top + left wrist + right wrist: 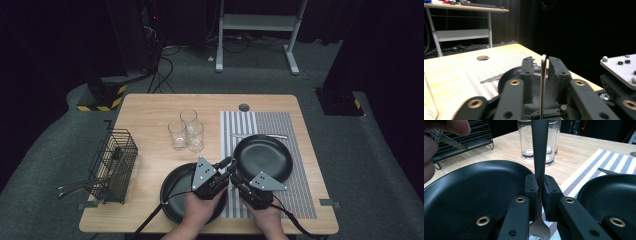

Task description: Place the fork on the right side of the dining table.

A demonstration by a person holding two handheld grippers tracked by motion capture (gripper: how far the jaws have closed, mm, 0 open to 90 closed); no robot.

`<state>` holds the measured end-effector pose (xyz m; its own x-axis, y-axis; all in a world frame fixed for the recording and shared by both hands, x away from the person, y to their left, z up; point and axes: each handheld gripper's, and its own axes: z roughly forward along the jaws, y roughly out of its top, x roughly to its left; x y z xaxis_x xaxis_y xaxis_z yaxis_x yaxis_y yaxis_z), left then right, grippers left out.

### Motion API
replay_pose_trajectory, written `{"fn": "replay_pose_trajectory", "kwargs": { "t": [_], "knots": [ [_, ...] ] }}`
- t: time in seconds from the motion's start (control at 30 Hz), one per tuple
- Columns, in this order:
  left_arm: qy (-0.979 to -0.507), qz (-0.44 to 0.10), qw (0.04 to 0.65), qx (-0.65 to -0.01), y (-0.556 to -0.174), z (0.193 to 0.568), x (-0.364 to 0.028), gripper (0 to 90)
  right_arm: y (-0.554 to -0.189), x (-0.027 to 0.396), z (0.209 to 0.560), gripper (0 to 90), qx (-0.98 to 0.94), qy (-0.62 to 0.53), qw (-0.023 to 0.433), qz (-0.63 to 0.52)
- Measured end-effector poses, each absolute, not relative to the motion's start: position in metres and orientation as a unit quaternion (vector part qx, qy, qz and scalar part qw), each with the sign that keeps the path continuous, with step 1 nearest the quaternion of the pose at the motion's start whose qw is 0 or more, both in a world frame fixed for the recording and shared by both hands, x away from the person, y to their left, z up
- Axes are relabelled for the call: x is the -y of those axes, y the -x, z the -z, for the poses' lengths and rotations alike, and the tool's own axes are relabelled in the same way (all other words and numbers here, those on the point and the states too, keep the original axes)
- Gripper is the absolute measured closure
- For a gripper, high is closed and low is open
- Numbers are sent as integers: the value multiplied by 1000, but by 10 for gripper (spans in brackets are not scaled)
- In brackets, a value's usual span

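A slim metal utensil (540, 147) stands upright between the two grippers. My right gripper (540, 182) is shut on its handle, and the wider end (539, 230) hangs below the jaws. Seen edge-on, the utensil (543, 82) also stands between the jaws of my left gripper (541, 62), which are slightly apart from it and not pressing. From above, the left gripper (227, 162) and right gripper (235, 175) meet tip to tip between two black plates. One plate (172, 195) lies near the front edge. The other plate (262, 157) rests on a striped placemat (300, 150).
Three empty glasses (187, 130) stand at mid-table. A black wire basket (114, 165) holding utensils sits at the left edge. A knife (260, 135) lies on the placemat beyond the far plate. A round hole (244, 107) marks the table's far side.
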<state>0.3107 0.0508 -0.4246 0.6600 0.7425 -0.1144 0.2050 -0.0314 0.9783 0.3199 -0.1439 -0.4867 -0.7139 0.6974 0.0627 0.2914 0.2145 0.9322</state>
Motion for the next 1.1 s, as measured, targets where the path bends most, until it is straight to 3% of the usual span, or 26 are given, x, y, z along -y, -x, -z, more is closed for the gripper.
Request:
{"fn": "replay_pose_trajectory", "kwargs": {
  "t": [0.43, 0.87, 1.1],
  "knots": [
    [-704, -210, 586, -342, -317, 439, -49, 754, -321, 143, 487, 829, -754, -329, 187, -537],
    [-713, -204, 582, -334, -320, 444, -47, 852, -321, 142, 487, 821, -754, -331, 187, -536],
    [-711, -202, 584, -336, -322, 444, -49, 856, -318, 146, 482, 704, -746, -336, 179, -547]
  ]
}}
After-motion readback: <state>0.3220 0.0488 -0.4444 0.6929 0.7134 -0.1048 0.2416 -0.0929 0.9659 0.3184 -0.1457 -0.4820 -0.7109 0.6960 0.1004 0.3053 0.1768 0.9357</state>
